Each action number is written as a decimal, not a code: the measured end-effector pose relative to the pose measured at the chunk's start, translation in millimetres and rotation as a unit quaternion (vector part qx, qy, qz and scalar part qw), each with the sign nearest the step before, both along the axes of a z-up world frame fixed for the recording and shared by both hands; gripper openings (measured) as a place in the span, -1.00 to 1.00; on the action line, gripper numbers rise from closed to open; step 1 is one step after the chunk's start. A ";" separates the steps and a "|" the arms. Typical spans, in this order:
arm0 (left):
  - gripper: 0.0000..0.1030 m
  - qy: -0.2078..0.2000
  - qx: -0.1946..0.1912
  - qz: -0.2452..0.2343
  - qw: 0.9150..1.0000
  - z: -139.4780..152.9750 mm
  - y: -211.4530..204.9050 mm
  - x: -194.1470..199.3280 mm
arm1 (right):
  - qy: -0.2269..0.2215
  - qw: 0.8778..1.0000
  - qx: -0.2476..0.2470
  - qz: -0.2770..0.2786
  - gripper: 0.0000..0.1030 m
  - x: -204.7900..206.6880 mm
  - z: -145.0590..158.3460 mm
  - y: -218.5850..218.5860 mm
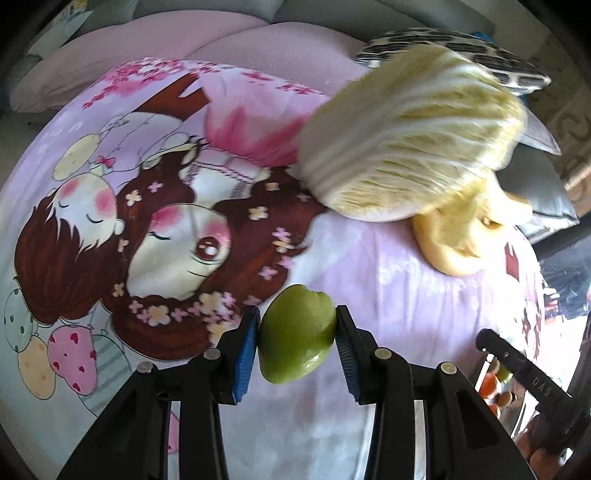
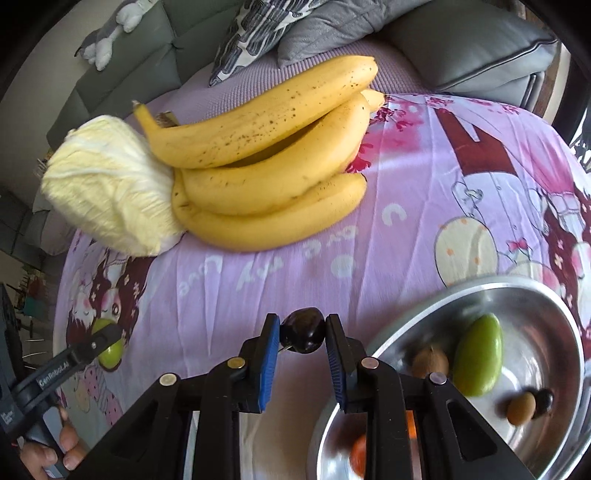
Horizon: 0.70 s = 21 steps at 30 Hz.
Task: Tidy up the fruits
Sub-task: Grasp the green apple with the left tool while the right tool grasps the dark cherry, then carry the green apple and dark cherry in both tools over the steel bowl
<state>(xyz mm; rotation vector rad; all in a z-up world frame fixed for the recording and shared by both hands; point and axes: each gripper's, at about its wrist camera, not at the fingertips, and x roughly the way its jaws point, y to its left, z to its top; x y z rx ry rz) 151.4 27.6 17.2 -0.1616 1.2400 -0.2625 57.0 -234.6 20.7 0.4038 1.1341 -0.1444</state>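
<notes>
My left gripper (image 1: 297, 338) is shut on a green fruit (image 1: 295, 334), held a little above the pink cartoon-print cloth (image 1: 388, 280). The same left gripper (image 2: 107, 338) with its green fruit (image 2: 110, 354) shows at the left in the right wrist view. My right gripper (image 2: 303, 332) is shut on a small dark plum (image 2: 303, 330), just left of a steel bowl (image 2: 476, 291). Inside the bowl lie a green mango (image 2: 478, 354), a brown kiwi (image 2: 430, 362), another brown fruit (image 2: 521, 408), a dark fruit (image 2: 545, 400) and an orange one (image 2: 358, 458).
A bunch of yellow bananas (image 2: 269, 162) and a napa cabbage (image 2: 107, 188) lie at the far side of the cloth; the cabbage (image 1: 406, 147) also fills the upper right of the left wrist view. Grey sofa cushions (image 2: 461, 48) and a patterned pillow (image 2: 255, 33) stand behind. A hand (image 2: 48, 454) holds the left gripper's handle.
</notes>
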 end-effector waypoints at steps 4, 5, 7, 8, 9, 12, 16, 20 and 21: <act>-0.18 -0.012 -0.010 -0.032 0.999 7.2 -22.2 -15.0 | -0.009 1.000 -0.003 0.001 -0.47 -12.7 11.5 1.1; -0.18 -0.014 -0.011 -0.038 0.999 8.2 -26.9 -17.5 | -0.012 1.000 -0.005 0.002 -0.47 -17.0 13.3 3.0; -0.18 -0.017 -0.011 -0.051 0.999 14.2 -36.0 -20.4 | -0.019 1.000 -0.010 0.001 -0.47 -26.1 19.1 4.8; -0.18 -0.019 -0.010 -0.059 0.998 15.3 -42.6 -25.1 | -0.023 1.000 -0.012 -0.001 -0.47 -31.2 21.0 6.3; -0.18 -0.020 -0.011 -0.067 0.998 18.6 -46.6 -29.3 | -0.027 1.000 -0.014 -0.002 -0.47 -35.9 22.4 7.0; -0.18 -0.018 -0.015 -0.089 0.996 20.7 -62.6 -38.3 | -0.032 0.999 -0.016 -0.010 -0.47 -43.7 22.2 7.1; -0.18 -0.019 -0.018 -0.113 0.993 21.9 -80.1 -49.5 | -0.035 0.999 -0.014 -0.020 -0.47 -58.0 20.1 8.3; -0.18 -0.022 -0.014 -0.130 0.991 26.7 -96.5 -62.5 | -0.038 0.999 -0.019 -0.022 -0.47 -72.2 20.5 9.3; -0.18 -0.023 -0.015 -0.134 0.991 26.2 -99.4 -64.5 | -0.040 0.999 -0.019 -0.024 -0.47 -75.7 21.4 8.5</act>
